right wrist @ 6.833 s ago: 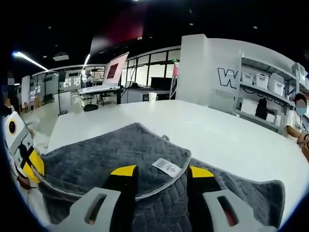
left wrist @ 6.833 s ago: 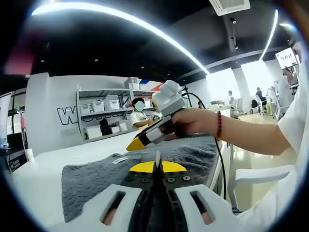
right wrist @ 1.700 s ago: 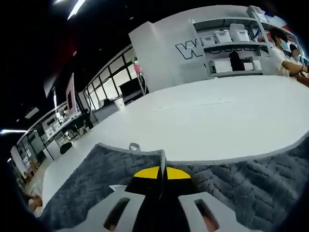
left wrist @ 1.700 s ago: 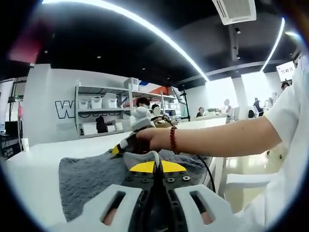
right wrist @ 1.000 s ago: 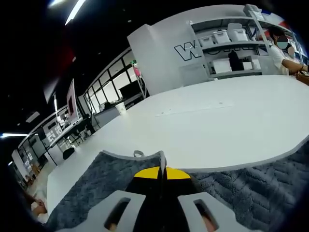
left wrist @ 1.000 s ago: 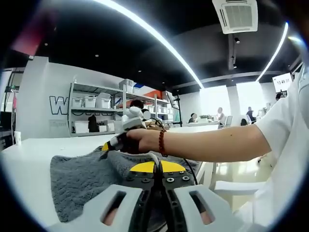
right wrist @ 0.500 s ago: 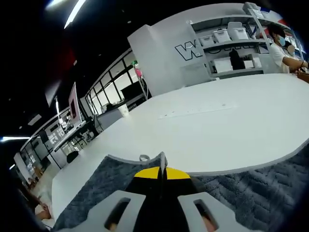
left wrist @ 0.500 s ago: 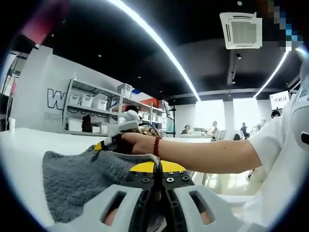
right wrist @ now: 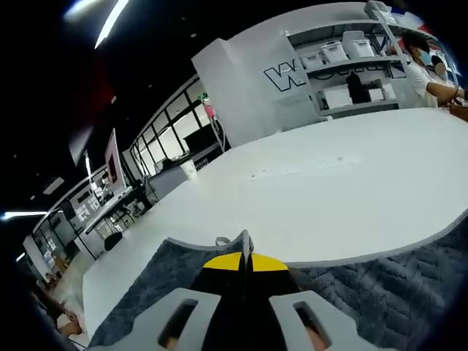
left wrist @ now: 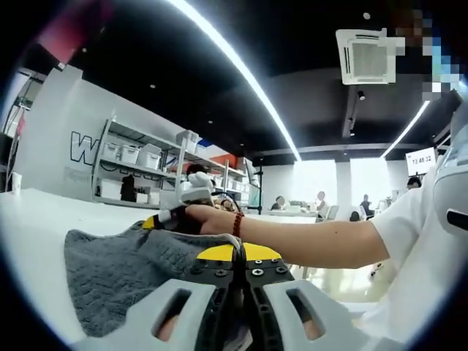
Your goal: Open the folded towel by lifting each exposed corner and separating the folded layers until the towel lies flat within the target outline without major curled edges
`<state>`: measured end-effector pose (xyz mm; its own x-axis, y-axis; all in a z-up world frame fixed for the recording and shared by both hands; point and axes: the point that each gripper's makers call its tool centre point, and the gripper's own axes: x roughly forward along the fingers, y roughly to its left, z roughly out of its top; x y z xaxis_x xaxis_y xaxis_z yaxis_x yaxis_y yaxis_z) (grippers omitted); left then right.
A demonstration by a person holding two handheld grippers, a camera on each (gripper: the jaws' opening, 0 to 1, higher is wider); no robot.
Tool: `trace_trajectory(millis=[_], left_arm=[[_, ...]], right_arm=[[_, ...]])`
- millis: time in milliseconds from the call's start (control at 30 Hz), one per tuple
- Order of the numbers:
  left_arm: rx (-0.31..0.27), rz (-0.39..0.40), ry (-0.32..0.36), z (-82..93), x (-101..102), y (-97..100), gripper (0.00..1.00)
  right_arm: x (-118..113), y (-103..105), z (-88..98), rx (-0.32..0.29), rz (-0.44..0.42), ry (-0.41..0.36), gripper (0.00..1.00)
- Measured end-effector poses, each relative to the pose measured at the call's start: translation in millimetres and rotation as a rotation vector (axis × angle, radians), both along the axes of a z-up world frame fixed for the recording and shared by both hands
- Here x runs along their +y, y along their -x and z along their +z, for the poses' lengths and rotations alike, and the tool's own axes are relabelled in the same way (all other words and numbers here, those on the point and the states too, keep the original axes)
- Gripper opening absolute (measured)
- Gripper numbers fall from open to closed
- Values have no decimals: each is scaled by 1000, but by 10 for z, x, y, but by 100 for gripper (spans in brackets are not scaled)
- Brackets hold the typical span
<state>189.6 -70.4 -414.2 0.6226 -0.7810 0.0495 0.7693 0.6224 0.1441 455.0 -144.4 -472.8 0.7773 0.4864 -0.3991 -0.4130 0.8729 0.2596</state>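
With both hand-held grippers, left (left wrist: 235, 252) and right (right wrist: 245, 256), pinched on towel (left wrist: 110, 267) edges above the counter (right wrist: 351, 190), uneven pulling could slip a corner and leave it curled.

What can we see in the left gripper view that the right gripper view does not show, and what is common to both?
Left gripper view: the person's hand with a red bead bracelet holding the right gripper at the towel's far edge, and a ceiling air vent.

Right gripper view: a large bare stretch of the white table and a paper cup.

Both: the grey towel pinched in shut yellow-tipped jaws, and the storage shelves.
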Motion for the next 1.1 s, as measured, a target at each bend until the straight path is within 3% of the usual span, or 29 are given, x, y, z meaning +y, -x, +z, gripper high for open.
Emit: trace_trajectory(millis=[500, 1100], left_arm=[[29, -24, 35, 19, 22, 32, 0], [60, -95, 83, 75, -40, 139, 0]], right_arm=[[-12, -39, 68, 25, -39, -88, 0], [-19, -52, 214, 15, -39, -99, 0]])
